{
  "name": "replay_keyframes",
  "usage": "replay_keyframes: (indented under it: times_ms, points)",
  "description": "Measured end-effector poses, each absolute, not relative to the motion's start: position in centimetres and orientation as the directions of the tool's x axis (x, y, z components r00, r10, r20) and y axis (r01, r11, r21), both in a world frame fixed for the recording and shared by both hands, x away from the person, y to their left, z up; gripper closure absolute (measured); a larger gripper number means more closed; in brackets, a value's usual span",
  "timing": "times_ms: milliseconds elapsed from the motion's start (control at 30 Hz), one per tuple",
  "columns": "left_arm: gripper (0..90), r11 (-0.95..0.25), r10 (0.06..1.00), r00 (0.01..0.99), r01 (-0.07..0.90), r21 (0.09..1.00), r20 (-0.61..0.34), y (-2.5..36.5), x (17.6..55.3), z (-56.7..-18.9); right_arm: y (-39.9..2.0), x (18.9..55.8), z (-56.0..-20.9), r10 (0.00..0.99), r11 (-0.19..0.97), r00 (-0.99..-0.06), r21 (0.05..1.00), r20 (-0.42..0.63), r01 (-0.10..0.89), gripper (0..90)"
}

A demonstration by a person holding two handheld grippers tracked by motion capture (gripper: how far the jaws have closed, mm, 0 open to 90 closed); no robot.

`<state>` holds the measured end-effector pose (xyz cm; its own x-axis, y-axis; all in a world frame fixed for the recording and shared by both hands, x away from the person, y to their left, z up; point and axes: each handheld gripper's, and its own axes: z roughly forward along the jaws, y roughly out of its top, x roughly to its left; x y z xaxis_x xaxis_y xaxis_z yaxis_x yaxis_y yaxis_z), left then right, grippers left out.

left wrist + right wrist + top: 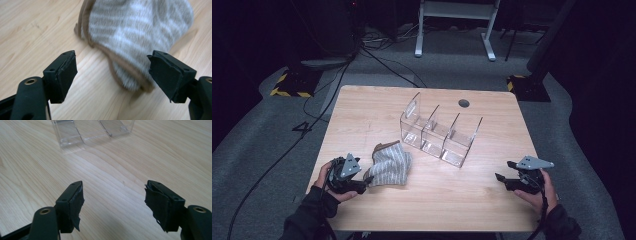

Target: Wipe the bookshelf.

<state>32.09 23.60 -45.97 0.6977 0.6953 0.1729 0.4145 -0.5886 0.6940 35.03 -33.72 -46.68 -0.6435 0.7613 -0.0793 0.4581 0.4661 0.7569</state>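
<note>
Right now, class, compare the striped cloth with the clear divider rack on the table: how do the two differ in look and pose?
The striped cloth is soft, opaque, grey-and-white with a brown edge; the clear divider rack is rigid and see-through. The cloth lies in a crumpled heap, while the rack stands upright with its panels raised. The cloth sits just ahead of the left gripper, the rack farther back near the middle. Both rest on the wooden table, and neither is gripped.

High view sits above the near edge of the table (362, 105), looking forward and down. Left cam rides low, right up on the sock (140, 32), also seen from above (389, 164). Right cam looks across bare wood at the clear rack (92, 130), shared too (439, 135).
</note>
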Motion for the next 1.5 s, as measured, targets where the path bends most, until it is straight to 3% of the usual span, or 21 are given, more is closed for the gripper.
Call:
replay_keyframes:
  times_ms: [433,667,767,900,1500]
  points:
    - [22.9,-0.554,0.705,0.702,0.457,0.696,0.099,26.8,32.0,-47.8,-37.9,33.3,-49.0,0.821,0.395,-0.571,0.749,-0.028,0.532,30.2]
    - [22.2,-0.55,0.729,0.682,0.536,0.64,0.056,27.6,31.5,-49.4,-38.6,32.6,-50.3,0.835,0.368,-0.55,0.748,-0.004,0.553,29.5]
    - [21.8,-0.494,0.739,0.674,0.556,0.669,-0.015,28.3,31.1,-50.0,-38.6,32.4,-50.4,0.837,0.365,-0.547,0.752,-0.007,0.549,28.5]
    - [17.7,-0.487,0.734,0.679,0.533,0.692,-0.006,28.3,30.9,-50.4,-38.7,32.5,-50.4,0.846,0.356,-0.533,0.751,-0.006,0.556,27.2]
    - [14.9,-0.461,0.768,0.641,0.56,0.689,-0.006,27.9,30.7,-50.4,-38.7,32.6,-50.4,0.85,0.351,-0.527,0.751,-0.005,0.559,27.1]
